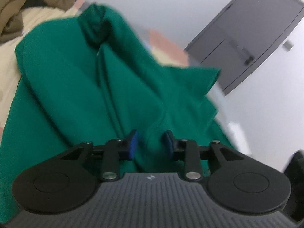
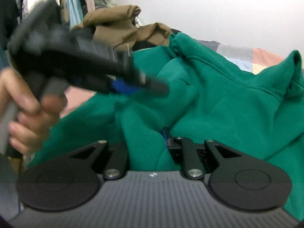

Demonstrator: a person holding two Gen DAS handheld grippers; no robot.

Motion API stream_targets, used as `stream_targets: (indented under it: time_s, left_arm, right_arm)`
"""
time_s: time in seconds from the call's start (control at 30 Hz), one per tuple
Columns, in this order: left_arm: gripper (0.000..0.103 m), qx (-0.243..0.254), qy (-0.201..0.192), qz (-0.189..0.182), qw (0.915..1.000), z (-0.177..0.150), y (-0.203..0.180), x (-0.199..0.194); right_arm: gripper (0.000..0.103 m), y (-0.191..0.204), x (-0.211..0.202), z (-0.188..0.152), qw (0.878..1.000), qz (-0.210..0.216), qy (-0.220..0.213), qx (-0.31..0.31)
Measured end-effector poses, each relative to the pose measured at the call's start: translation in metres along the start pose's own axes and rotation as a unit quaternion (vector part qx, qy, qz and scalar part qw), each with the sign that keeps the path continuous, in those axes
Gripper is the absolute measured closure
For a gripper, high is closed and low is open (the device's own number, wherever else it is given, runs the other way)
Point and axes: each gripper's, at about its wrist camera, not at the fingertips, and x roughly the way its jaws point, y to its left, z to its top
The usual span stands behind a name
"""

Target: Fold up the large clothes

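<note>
Right wrist view shows your right gripper (image 2: 147,142) pinching the hoodie (image 2: 218,98); left gripper (image 1: 150,144) barely bites a fold, which could slip when you lift.

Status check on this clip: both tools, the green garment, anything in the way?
Left tool closed on a fold of the green hoodie. Right tool also pinching it. Brown clothes piled behind, not blocking.

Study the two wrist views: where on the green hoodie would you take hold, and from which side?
Grip the green hoodie by a raised fold of its near edge, coming from the near side: cloth there bunches up thin enough for tongs, unlike the flat middle.
</note>
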Motion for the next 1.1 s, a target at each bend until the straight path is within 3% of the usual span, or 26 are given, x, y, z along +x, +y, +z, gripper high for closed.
stream_targets:
  time_s: [0.13, 0.2, 0.23, 0.37, 0.53, 0.73, 0.97, 1.1]
  left_arm:
    - [0.069, 0.011, 0.008, 0.016, 0.9998, -0.004, -0.001, 0.004]
    - [0.069, 0.018, 0.012, 0.03, 0.9993, -0.005, -0.003, 0.006]
    - [0.069, 0.022, 0.011, 0.034, 0.9991, -0.006, -0.003, 0.006]
    - [0.069, 0.031, 0.012, 0.045, 0.9984, -0.008, -0.007, 0.007]
    - [0.069, 0.047, 0.014, 0.061, 0.9969, -0.01, -0.011, 0.009]
    - [0.069, 0.052, 0.017, 0.071, 0.9959, -0.013, -0.015, 0.007]
    - [0.069, 0.06, 0.02, 0.091, 0.9938, -0.014, -0.024, 0.008]
    - [0.069, 0.076, 0.023, 0.104, 0.9914, -0.016, -0.027, 0.012]
  right_arm:
    - [0.066, -0.006, -0.019, -0.001, 1.0, 0.007, -0.003, 0.022]
    - [0.047, -0.011, -0.033, -0.002, 0.999, 0.007, -0.012, 0.041]
    - [0.045, -0.015, -0.043, -0.003, 0.998, 0.011, -0.022, 0.051]
    - [0.044, -0.034, -0.065, -0.006, 0.994, 0.004, -0.058, 0.089]
    - [0.045, -0.051, -0.06, -0.002, 0.987, 0.004, -0.072, 0.142]
    - [0.042, -0.077, -0.068, -0.002, 0.97, -0.006, -0.111, 0.217]
    - [0.043, -0.063, -0.034, -0.005, 0.985, -0.002, -0.042, 0.165]
    - [0.043, -0.059, -0.009, -0.011, 0.989, -0.028, 0.003, 0.142]
